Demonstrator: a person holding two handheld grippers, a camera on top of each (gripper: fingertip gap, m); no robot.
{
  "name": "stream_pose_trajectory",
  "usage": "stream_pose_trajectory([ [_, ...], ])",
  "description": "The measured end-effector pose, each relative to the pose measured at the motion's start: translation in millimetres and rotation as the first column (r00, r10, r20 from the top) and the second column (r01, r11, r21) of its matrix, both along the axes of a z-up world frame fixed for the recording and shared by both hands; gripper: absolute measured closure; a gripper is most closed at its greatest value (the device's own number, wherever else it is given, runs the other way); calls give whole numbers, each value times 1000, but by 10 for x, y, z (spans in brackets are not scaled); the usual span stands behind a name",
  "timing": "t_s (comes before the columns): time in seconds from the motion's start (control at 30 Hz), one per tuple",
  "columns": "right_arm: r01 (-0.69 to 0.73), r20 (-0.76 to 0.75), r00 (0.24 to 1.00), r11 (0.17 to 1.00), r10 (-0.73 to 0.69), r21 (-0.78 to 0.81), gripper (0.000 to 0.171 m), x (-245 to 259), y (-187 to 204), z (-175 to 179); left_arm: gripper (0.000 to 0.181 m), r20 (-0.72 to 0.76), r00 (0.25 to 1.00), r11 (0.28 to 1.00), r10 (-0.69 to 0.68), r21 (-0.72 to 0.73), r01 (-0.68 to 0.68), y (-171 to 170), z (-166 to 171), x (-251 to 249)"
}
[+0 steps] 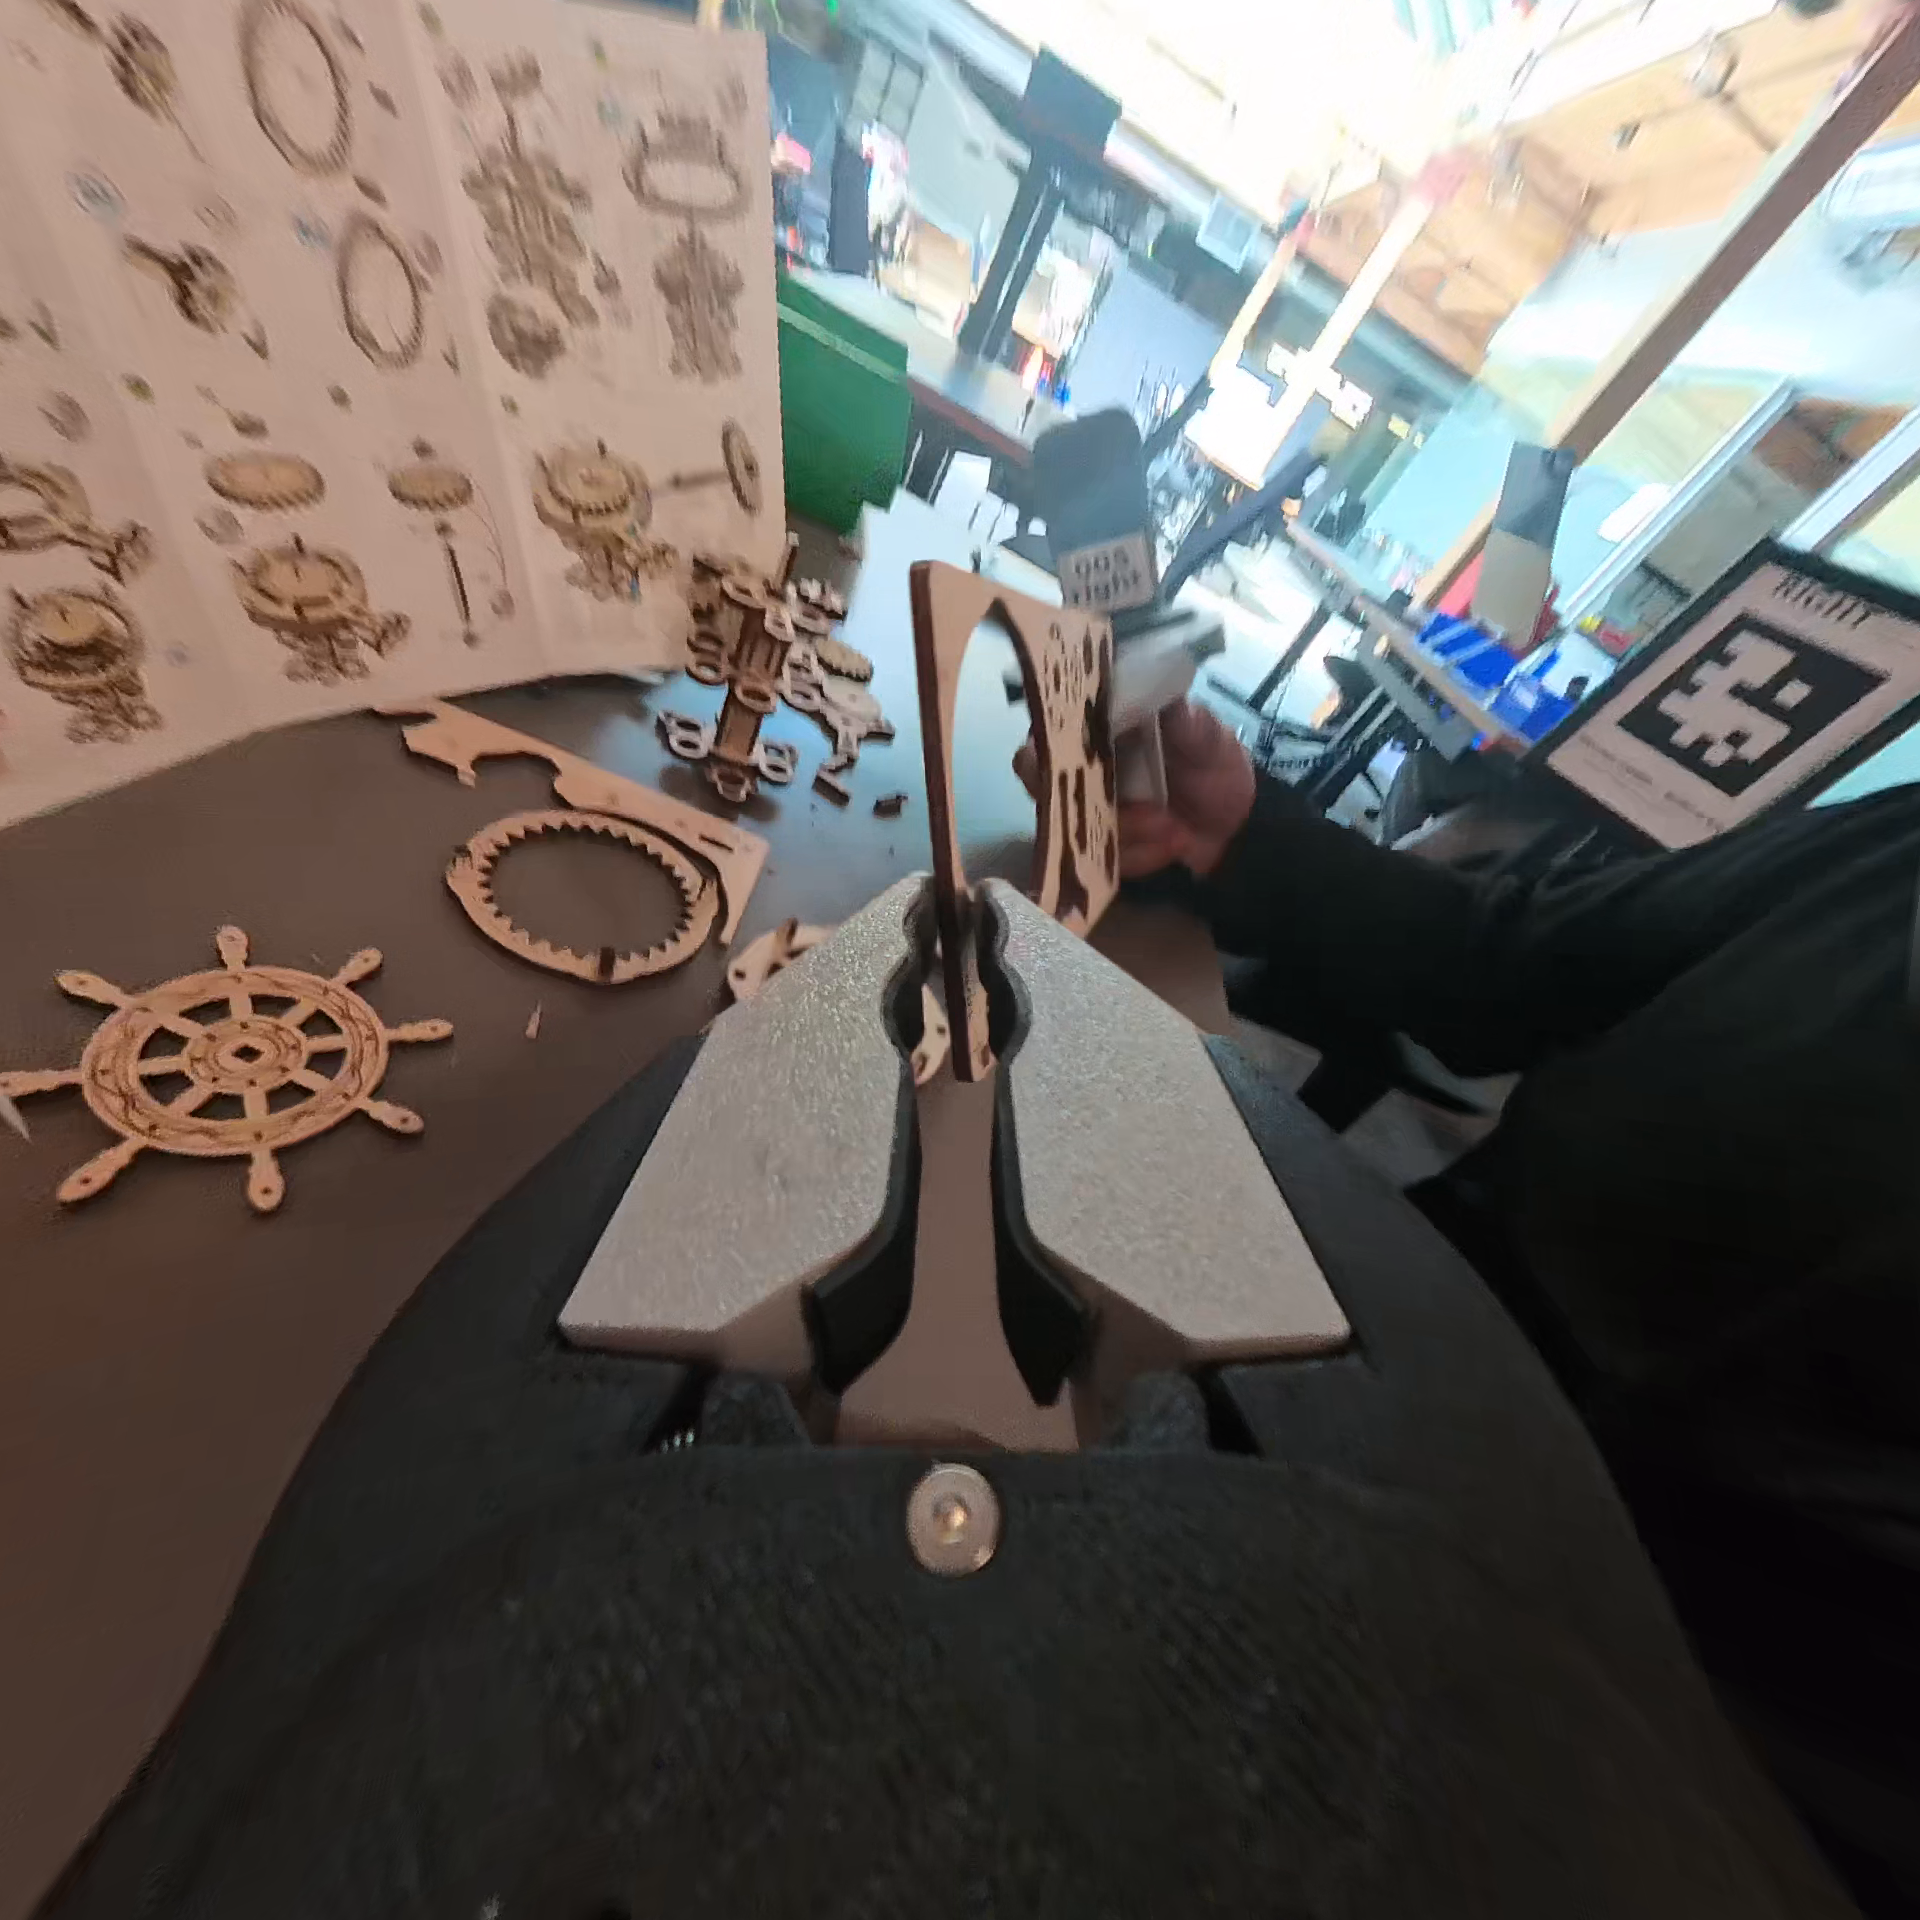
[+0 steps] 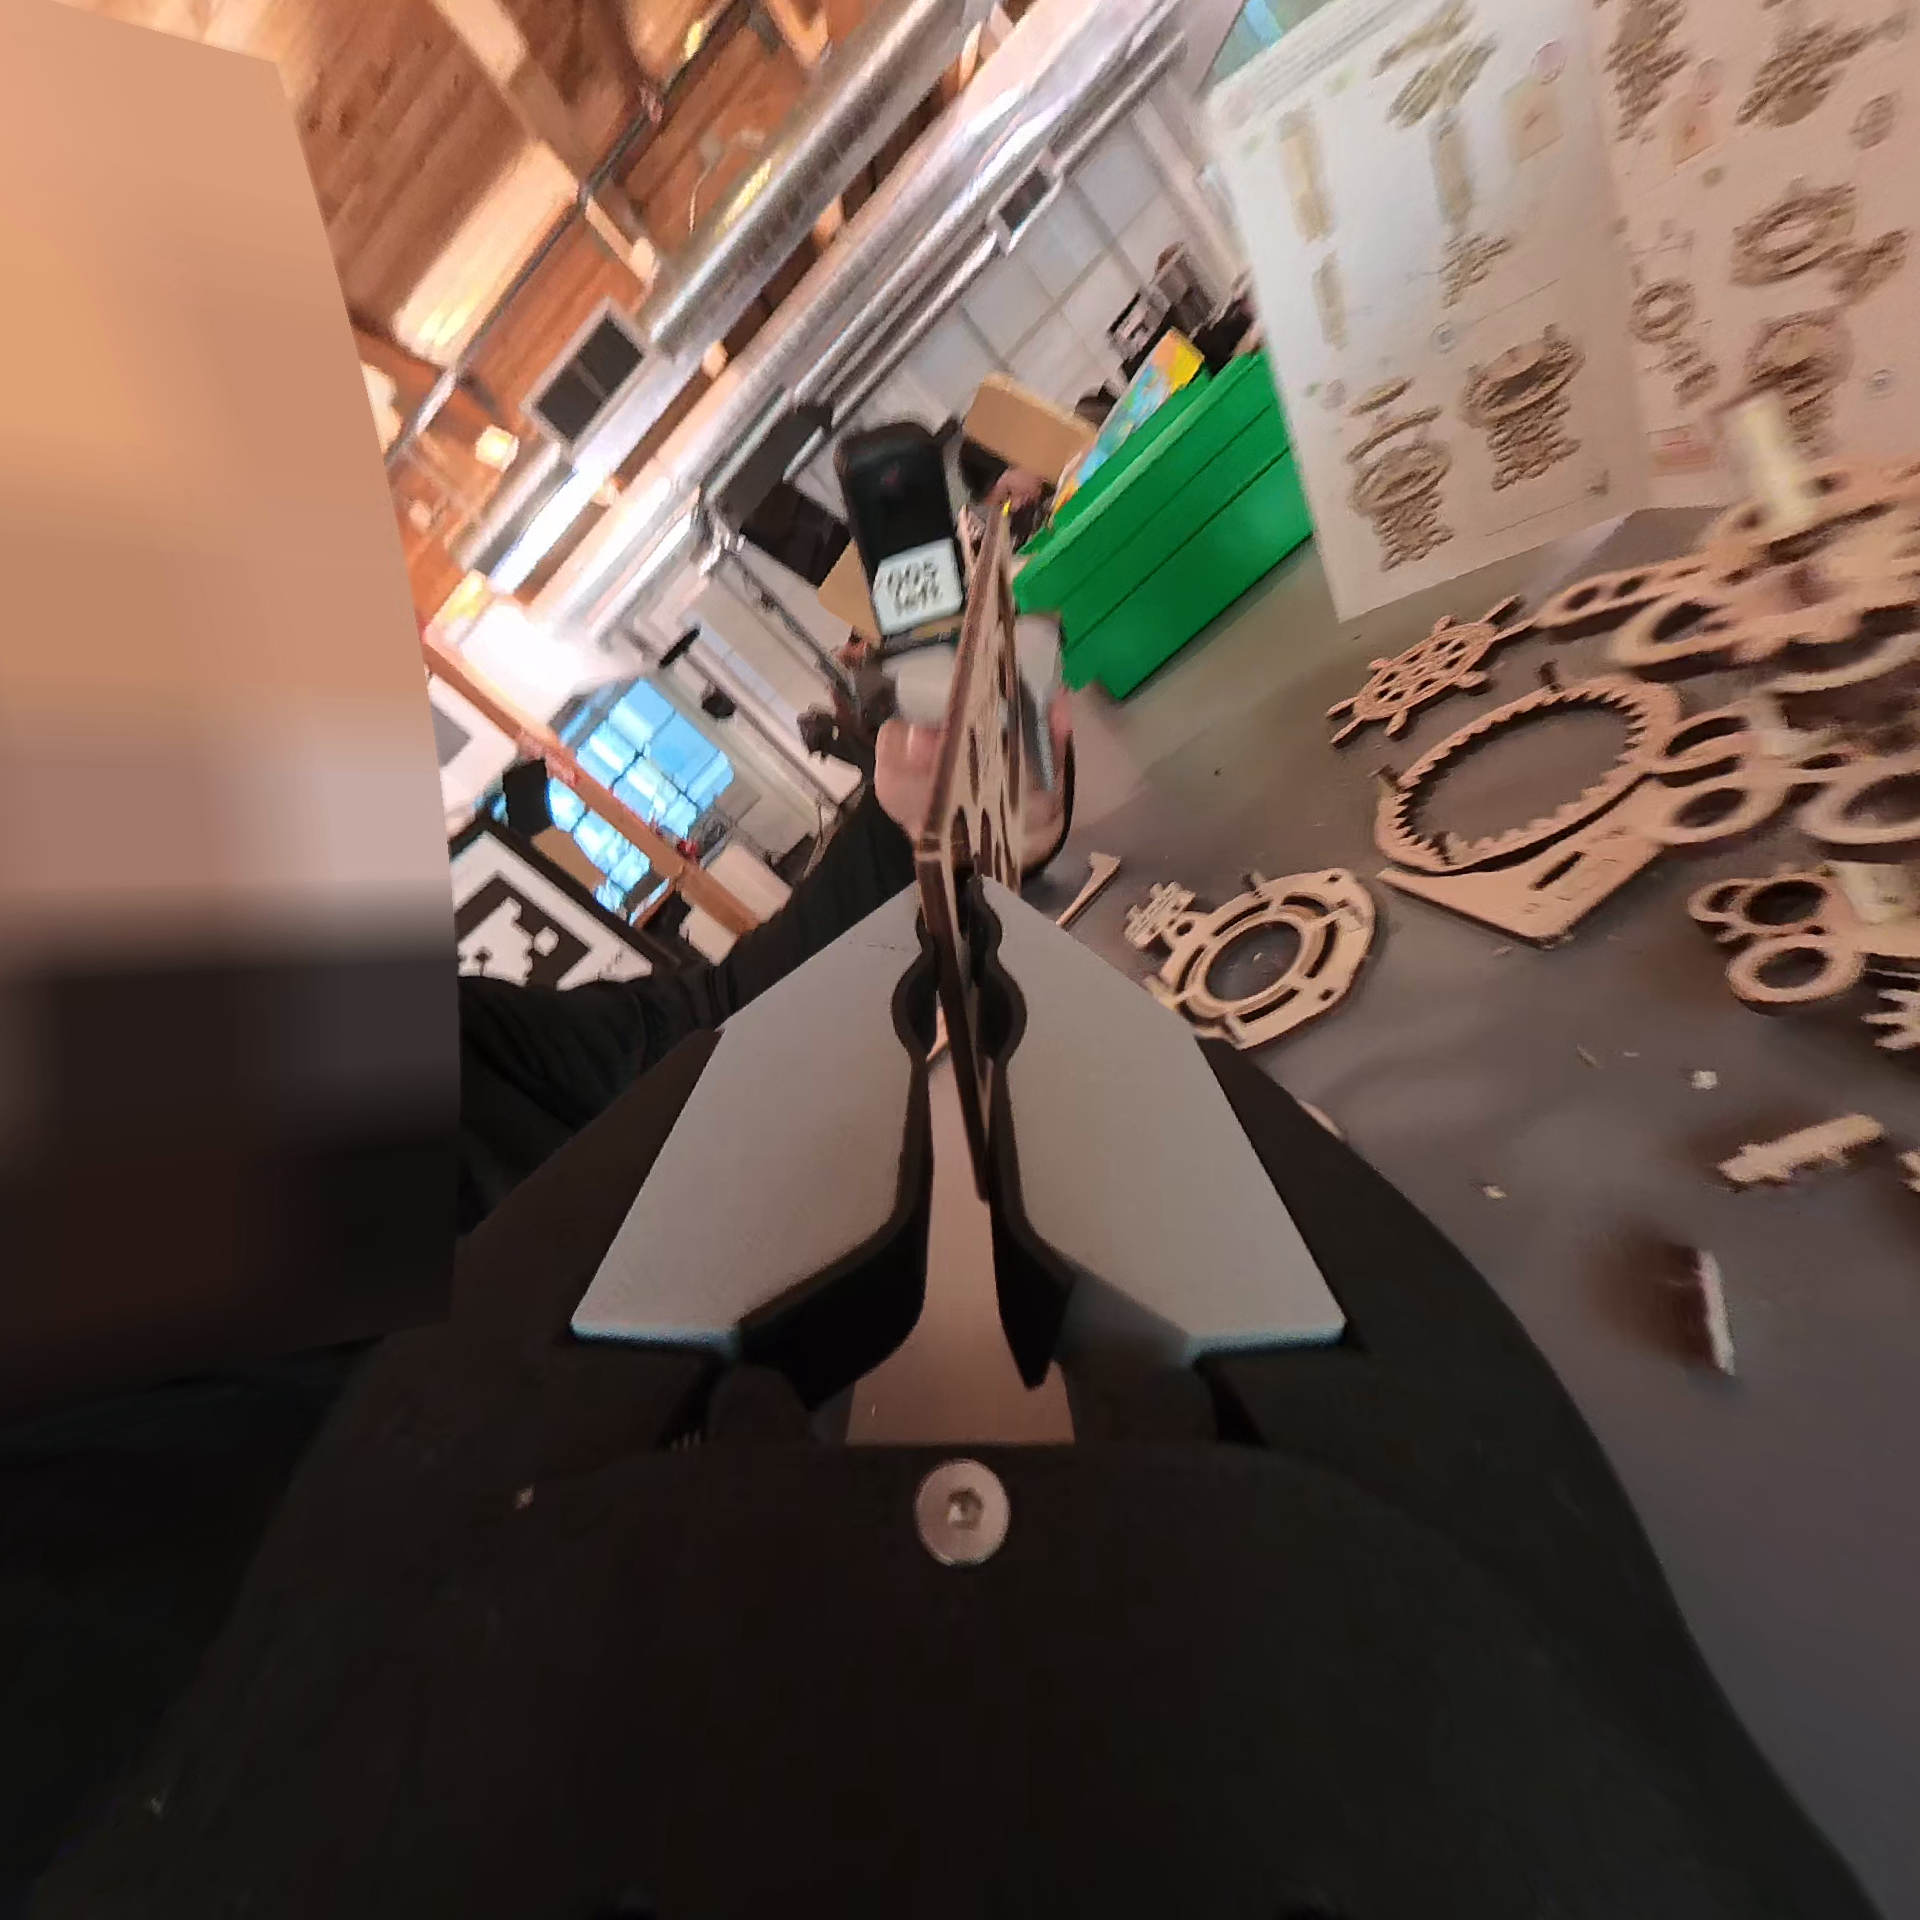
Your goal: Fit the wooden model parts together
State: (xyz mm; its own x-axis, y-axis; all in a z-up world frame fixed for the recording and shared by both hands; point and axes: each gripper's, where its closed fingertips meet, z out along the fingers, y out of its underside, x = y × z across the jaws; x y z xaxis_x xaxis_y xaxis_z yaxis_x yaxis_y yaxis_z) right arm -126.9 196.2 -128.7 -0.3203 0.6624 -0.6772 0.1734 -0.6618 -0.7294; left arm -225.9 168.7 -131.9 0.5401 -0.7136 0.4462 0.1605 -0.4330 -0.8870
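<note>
Step in hand, as I read it: a flat wooden sheet (image 1: pixel 961 748) of laser-cut parts is held up off the table between the two grippers, edge-on to each camera. Likely a part is about to be freed from it, or the sheet turned for a better look (a guess).

Left gripper (image 1: pixel 958 920): jaws nearly closed, pinching the sheet's lower edge right at the tips; the sheet rises straight ahead of the jaws.

Right gripper (image 2: pixel 961 935): jaws likewise drawn in tight on the sheet's edge, gripping near the tips. Beyond the sheet, the other gripper and the hand (image 2: pixel 914 774) holding it show, blurred.

Loose parts on the table (image 1: pixel 208 1351): left of the left jaws, a ship's wheel (image 1: pixel 234 1060) and a toothed ring plate (image 1: pixel 597 883); farther ahead and left, a part-built assembly (image 1: pixel 753 686) in front of the instruction sheet (image 1: pixel 364 312). Right of the right jaws, a round porthole-like frame (image 2: pixel 1262 951).

Next move calls for keeping both pinches firm without bending the thin sheet; twisting could crack it.
</note>
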Motion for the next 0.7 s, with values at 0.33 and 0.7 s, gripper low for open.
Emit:
stream_pose_trajectory([
  [0.33, -166, 67, 983, 982, 172, -88, 171, -61, -212, -97, 179, 175, 984, 998, -26, 61, 15, -46, 302, -53],
  [0.7, -307, 110, 944, 950, 312, -62, 166, -172, -571, -166, 180, 208, 978, 995, 1, 101, -23, -65, 424, -191],
])
